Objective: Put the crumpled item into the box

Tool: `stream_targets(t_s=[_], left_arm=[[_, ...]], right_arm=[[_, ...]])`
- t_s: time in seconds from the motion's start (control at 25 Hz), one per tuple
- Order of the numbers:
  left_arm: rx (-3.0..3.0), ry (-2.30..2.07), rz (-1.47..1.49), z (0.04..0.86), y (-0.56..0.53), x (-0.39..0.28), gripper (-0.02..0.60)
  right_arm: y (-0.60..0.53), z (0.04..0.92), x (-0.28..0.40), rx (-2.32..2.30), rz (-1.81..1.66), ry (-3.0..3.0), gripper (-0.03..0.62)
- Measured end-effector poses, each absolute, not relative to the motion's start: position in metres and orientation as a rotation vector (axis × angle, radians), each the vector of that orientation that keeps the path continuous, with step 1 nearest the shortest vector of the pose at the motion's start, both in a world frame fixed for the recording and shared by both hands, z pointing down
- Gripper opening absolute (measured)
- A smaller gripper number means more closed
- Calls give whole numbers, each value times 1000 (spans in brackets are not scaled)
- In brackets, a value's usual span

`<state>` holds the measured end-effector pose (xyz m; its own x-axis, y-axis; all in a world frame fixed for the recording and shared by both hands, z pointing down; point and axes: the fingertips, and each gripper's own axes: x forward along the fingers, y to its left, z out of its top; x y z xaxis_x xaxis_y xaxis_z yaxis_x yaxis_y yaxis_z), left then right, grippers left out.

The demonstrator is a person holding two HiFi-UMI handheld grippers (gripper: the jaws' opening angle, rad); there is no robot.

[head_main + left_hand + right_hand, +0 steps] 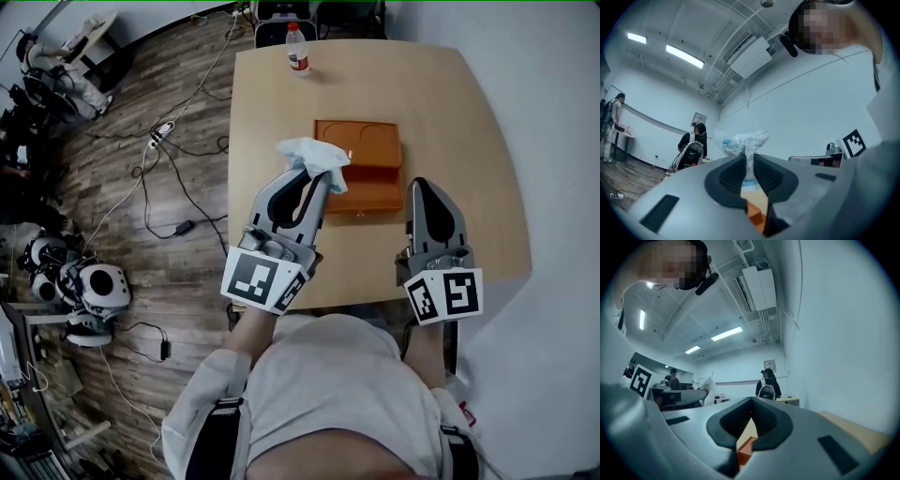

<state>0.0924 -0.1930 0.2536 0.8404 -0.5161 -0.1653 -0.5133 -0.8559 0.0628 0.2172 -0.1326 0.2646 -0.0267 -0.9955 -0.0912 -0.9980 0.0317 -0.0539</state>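
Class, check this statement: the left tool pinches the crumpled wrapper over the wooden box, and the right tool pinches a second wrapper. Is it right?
Not quite. The right tool pinches nothing: the right gripper view shows its jaws together and empty. The rest stands: the left tool pinches the crumpled wrapper over the wooden box.

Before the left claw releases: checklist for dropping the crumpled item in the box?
1. Left claw shut on crumpled item: ok.
2. Item over the box interior: not ok, it overlaps only the box's left edge in the head view.
3. Box open on top: cannot tell.
4. Right claw shut, empty, beside the box's near right corner, not over it: ok.
5. Bottle at the table's far edge, away from the box: ok.
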Motion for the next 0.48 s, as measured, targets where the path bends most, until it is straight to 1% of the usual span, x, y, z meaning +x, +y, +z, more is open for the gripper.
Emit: stream_targets(t_s=[0.24, 0.48], left_arm=[[2967, -994, -276, 264, -192, 110, 58], [2935, -1084, -274, 260, -185, 113, 58]], right_arm=[[-143, 277, 240, -2000, 24, 2272, 11], [-147, 273, 243, -1909, 11, 2358, 11]])
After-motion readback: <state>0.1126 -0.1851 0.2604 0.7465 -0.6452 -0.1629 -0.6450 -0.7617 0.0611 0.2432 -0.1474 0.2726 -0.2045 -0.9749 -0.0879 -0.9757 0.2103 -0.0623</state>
